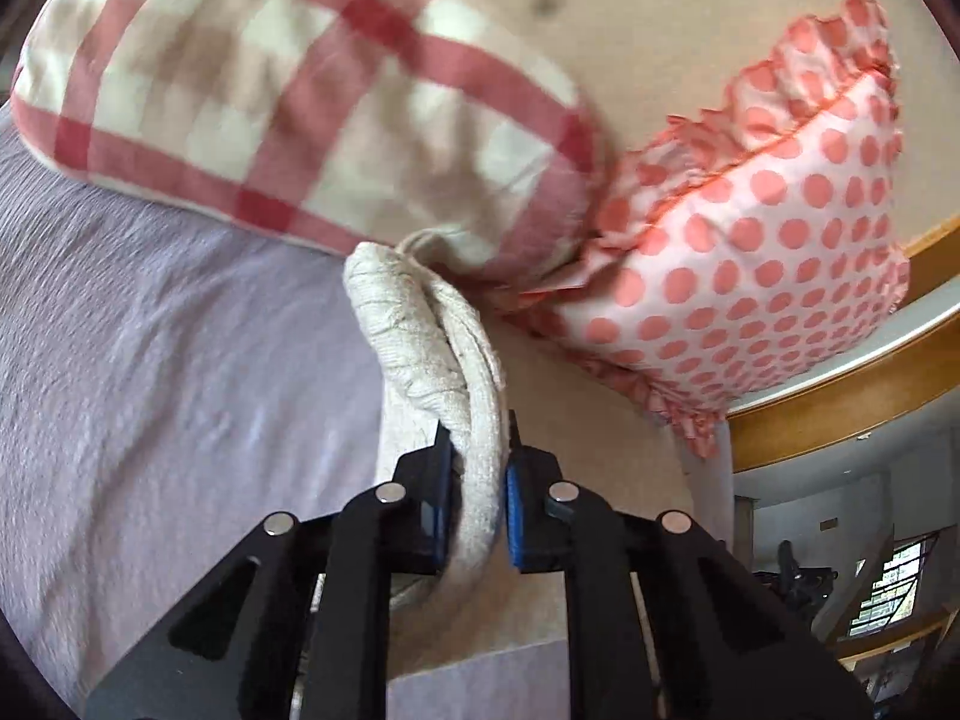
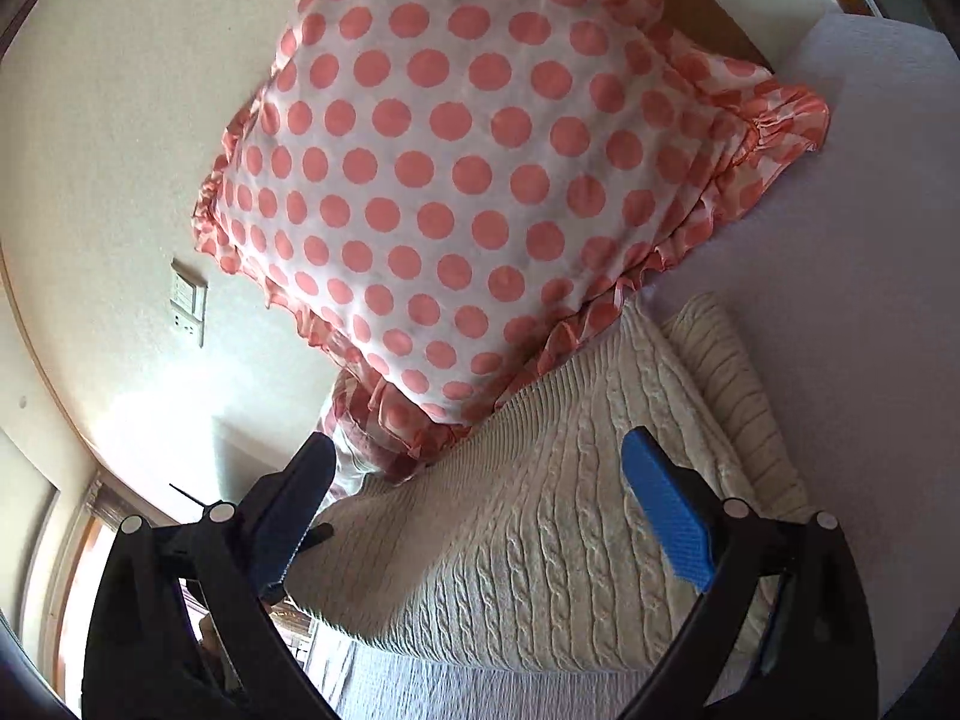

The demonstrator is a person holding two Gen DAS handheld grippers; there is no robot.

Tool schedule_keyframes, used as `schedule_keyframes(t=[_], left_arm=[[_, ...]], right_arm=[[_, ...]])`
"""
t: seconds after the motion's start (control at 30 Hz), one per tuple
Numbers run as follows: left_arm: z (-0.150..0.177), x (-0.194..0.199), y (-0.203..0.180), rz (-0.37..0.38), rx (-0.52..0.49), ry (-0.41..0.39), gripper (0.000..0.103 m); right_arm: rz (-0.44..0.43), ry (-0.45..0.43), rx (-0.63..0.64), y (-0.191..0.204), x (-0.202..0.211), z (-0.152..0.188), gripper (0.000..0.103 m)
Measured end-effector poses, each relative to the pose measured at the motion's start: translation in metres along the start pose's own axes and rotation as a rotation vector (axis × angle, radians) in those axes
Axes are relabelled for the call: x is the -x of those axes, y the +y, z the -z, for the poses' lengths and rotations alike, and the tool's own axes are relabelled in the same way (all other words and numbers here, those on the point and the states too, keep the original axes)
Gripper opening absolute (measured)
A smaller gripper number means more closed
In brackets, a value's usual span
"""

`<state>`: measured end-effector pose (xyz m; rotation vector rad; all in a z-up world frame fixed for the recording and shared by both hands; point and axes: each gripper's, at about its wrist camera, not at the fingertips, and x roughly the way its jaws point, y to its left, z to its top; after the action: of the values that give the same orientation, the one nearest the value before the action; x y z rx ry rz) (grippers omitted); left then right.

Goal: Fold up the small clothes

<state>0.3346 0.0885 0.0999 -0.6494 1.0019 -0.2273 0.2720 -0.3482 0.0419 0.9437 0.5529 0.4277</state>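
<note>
A cream cable-knit sweater (image 2: 528, 534) lies on the lilac bedsheet (image 2: 870, 276), its top edge against a polka-dot pillow (image 2: 456, 180). My right gripper (image 2: 480, 516) is open, its jaws wide apart over the sweater's middle, holding nothing. My left gripper (image 1: 478, 498) is shut on a bunched fold of the cream sweater (image 1: 432, 354), which rises between the blue pads toward the pillows. The rest of the garment is hidden in the left wrist view.
A red-and-white checked pillow (image 1: 288, 102) and the polka-dot pillow (image 1: 756, 252) lie at the bed's head against a beige wall (image 1: 648, 18). A wooden bed frame edge (image 1: 840, 396) runs at right. A wall socket (image 2: 189, 306) sits on the wall.
</note>
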Motion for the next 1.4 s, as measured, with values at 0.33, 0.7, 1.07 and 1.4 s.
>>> schedule_keyframes(t=[0.33,0.7,1.07,1.4], left_arm=[[0.082,-0.129,-0.213,0.230,-0.185,0.162,0.013],[0.099,-0.160,-0.208,0.527,-0.154,0.279,0.031],[0.124,-0.089,-0.150,0.123,-0.587,0.105,0.042],[0.174,-0.118,-0.151,0.007,-0.781,0.070,0.048]], right_arm=[[0.051,-0.128,-0.067,-0.026,0.037,-0.023,0.098],[0.066,-0.146,0.078,-0.017,0.054,-0.034,0.098],[0.347,0.203,0.115,-0.034,-0.025,-0.047,0.057],[0.502,0.258,0.160,-0.052,-0.061,-0.056,0.013]])
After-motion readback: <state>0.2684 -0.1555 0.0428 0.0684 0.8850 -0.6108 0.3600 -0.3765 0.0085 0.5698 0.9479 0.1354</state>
